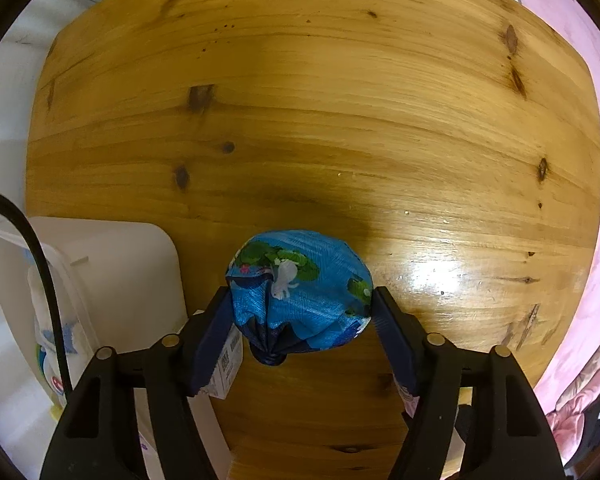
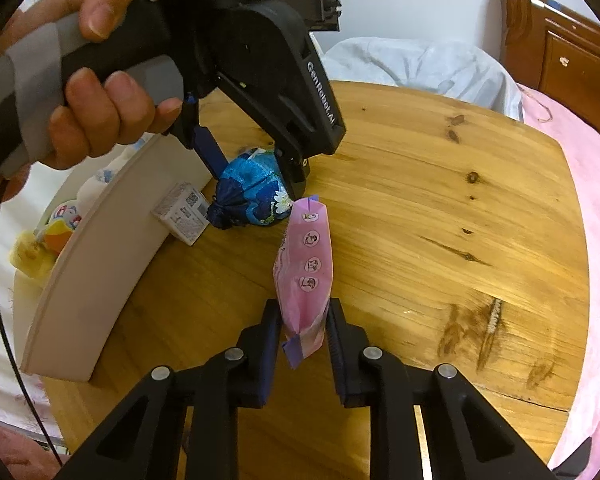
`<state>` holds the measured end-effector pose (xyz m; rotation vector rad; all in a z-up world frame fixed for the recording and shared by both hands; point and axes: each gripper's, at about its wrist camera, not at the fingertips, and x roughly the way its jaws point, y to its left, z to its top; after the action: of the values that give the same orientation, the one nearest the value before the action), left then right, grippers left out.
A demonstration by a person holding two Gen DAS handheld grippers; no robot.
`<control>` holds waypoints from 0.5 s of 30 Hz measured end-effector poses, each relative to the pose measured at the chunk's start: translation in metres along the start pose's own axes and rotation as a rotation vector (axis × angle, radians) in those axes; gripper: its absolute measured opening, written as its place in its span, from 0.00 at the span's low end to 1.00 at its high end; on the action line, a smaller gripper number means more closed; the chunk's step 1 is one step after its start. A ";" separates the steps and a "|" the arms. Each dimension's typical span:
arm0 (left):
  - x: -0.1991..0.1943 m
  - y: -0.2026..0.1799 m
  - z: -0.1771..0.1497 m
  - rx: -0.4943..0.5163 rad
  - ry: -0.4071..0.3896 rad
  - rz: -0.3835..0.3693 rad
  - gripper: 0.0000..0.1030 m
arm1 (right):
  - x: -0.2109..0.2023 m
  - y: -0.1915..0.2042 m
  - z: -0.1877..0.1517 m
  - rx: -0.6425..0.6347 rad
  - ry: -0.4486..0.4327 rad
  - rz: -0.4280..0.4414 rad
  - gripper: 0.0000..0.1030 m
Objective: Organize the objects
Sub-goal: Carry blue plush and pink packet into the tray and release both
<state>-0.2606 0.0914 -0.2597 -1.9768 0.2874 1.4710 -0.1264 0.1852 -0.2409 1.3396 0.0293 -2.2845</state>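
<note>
On the round wooden table (image 1: 320, 100) sits a blue printed cloth bundle (image 1: 300, 276), tied at its near end. My left gripper (image 1: 300, 294) straddles it, and both pads press on its sides. The right wrist view shows that gripper (image 2: 256, 184) coming down onto the bundle (image 2: 260, 196), held by a person's hand (image 2: 96, 120). My right gripper (image 2: 303, 308) is shut on the near end of a pink packet (image 2: 306, 256). The packet's far end reaches almost to the bundle. Whether the packet rests on the table I cannot tell.
A small white box (image 2: 182, 214) lies just left of the bundle, against a white bin (image 2: 100, 248) holding soft toys (image 2: 32, 256). A black cable (image 1: 40, 272) crosses the bin. Pink bedding (image 2: 588, 220) borders the table's right side, with white cloth (image 2: 412, 64) and a wooden headboard (image 2: 560, 48) behind.
</note>
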 end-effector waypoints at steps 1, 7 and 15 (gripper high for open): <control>0.000 -0.001 -0.002 0.005 -0.001 0.007 0.67 | -0.001 -0.001 -0.001 0.004 0.002 0.002 0.22; 0.002 0.002 -0.016 0.028 0.006 0.025 0.62 | -0.007 -0.005 0.000 0.011 0.003 0.000 0.22; 0.002 -0.006 -0.050 0.036 0.051 0.030 0.59 | -0.020 0.002 -0.003 0.004 -0.009 0.005 0.22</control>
<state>-0.2184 0.0661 -0.2509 -1.9916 0.3643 1.4257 -0.1150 0.1919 -0.2260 1.3298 0.0185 -2.2880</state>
